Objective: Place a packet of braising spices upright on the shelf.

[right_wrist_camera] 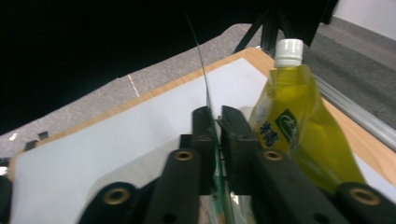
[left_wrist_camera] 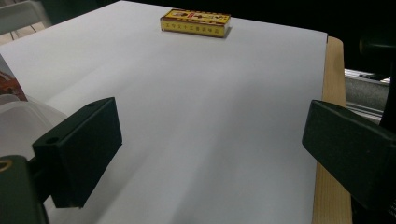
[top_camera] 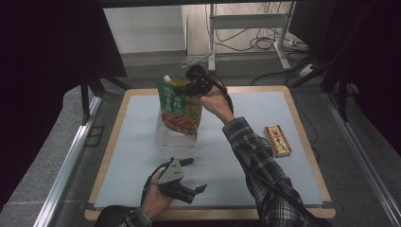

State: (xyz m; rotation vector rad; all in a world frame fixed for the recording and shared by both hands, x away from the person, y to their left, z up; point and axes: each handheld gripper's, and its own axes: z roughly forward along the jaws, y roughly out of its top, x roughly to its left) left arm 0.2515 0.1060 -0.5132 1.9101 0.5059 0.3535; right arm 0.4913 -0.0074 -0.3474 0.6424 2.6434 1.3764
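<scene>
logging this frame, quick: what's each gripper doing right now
Left gripper: open, holding nothing.
Right gripper: closed on the thin top edge of the green snack bag.

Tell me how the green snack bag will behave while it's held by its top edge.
The green snack bag is pinched at its top edge by the right gripper, whose jaws stand nearly shut on thin film, so it is probably floppy and light. It will likely sway or sag. The glossy film may slip from the pads, and the spouted yellow pouch beside it could get nudged.
</scene>
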